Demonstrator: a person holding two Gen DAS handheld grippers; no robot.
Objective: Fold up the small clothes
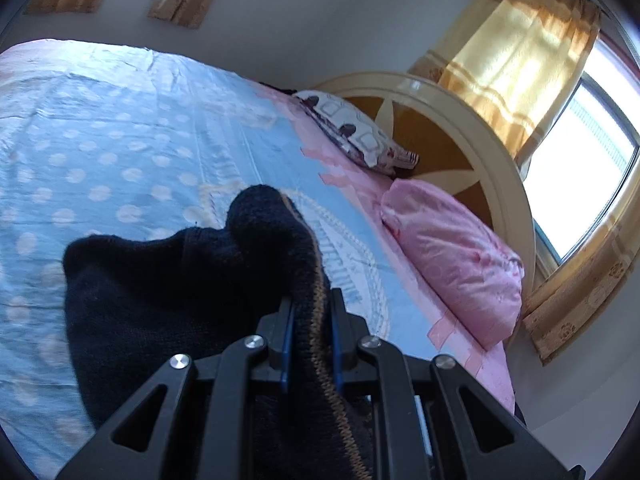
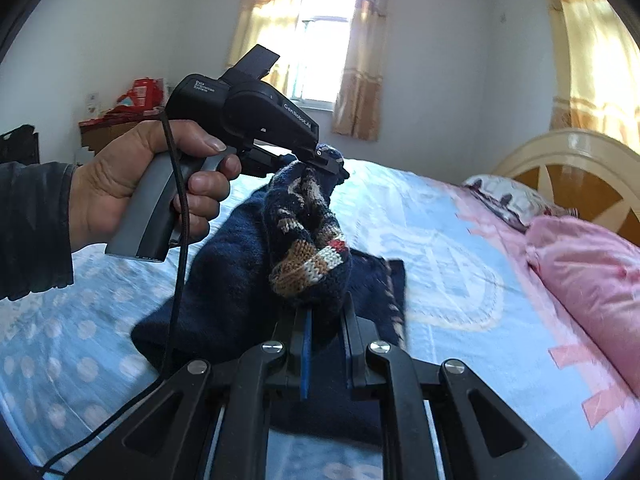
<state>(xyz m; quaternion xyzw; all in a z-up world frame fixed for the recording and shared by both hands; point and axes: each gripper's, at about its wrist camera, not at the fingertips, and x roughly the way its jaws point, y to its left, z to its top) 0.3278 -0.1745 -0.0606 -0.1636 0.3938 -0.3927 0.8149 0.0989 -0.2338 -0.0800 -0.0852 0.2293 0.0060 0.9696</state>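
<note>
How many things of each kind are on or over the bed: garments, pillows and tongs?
Garments: 1, the navy sweater
Pillows: 2, pink pillow and patterned pillow
Tongs: 2, left tongs and right tongs
Total: 5

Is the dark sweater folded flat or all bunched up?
Bunched up. The sweater hangs crumpled above the bed, pinched by the left hand-held gripper and right hand-held gripper.

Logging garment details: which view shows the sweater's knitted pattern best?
The right wrist view: the navy sweater shows its brown, white and red pattern, pinched by both tools. The left wrist view shows mostly plain navy knit and a brown edge.
</note>
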